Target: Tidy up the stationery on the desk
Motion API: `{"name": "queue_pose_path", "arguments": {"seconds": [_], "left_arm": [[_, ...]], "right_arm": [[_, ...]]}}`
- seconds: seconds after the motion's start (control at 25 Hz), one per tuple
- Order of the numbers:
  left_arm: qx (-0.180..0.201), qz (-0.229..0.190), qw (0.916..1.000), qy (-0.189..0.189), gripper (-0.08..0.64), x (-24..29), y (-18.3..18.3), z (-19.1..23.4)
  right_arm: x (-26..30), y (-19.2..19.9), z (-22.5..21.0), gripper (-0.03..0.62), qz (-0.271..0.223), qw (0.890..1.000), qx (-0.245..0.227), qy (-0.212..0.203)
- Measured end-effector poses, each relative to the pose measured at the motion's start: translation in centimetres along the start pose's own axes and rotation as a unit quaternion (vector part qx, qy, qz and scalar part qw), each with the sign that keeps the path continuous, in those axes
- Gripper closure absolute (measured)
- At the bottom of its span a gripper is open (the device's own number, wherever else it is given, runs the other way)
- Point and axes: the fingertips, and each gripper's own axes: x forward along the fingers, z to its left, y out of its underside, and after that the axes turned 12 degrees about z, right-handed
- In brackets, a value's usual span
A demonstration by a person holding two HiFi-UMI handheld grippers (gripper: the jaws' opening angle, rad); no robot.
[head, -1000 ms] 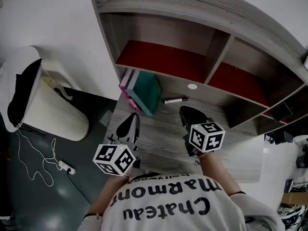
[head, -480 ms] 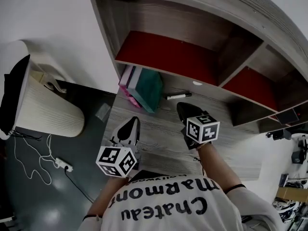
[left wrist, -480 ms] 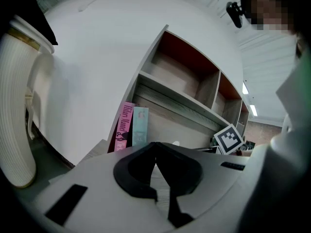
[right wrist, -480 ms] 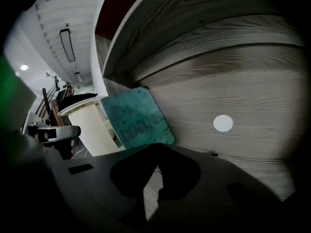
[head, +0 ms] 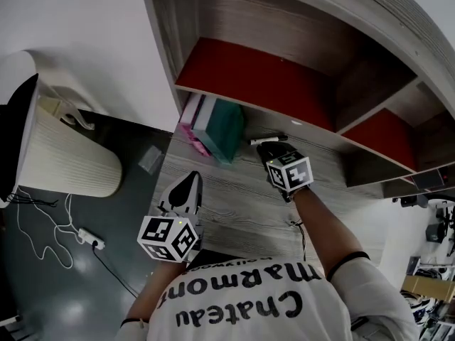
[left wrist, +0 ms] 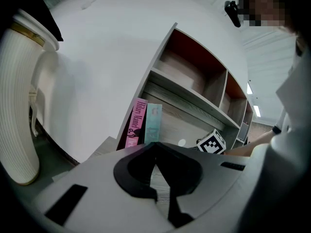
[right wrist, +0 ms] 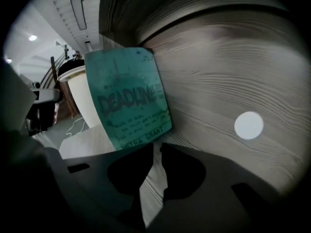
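Note:
A dark marker pen (head: 274, 139) lies on the wooden desk (head: 234, 204) near its back panel. My right gripper (head: 266, 146) points down right at the pen; its tips (right wrist: 156, 148) stand a little apart with only desk between them, having just been opening. The pen is hidden in the right gripper view. A teal book (head: 226, 130) (right wrist: 127, 98) leans with a pink book (head: 190, 119) (left wrist: 137, 123) at the desk's back left. My left gripper (head: 190, 179) hovers over the desk's near left, tips (left wrist: 155, 144) together and empty.
A shelf unit with red-lined compartments (head: 249, 73) overhangs the desk's back. A white round cap (right wrist: 249, 125) sits in the back panel. A white ribbed bin (head: 67, 165) stands on the dark floor at left, with a cable and power strip (head: 89, 239).
My right gripper has moved forward and down, from mid-desk to the pen by the back panel. The left gripper has sunk slightly and stays near the desk's front left.

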Motion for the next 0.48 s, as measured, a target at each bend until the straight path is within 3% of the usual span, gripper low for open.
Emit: {"name": "queue_pose_path", "arguments": {"seconds": [0.24,0.48], "left_arm": [[-0.009,0.008,0.9999,-0.005,0.545,0.0,0.6,1.1],[-0.02,0.02,0.9996,-0.009,0.545,-0.1,1.5,2.1]], "right_arm": [[2.4,0.7,-0.7,0.423,0.052,0.994,-0.095,0.007],[4.2,0.2,0.4,0.361,0.085,0.979,-0.183,-0.002]]}}
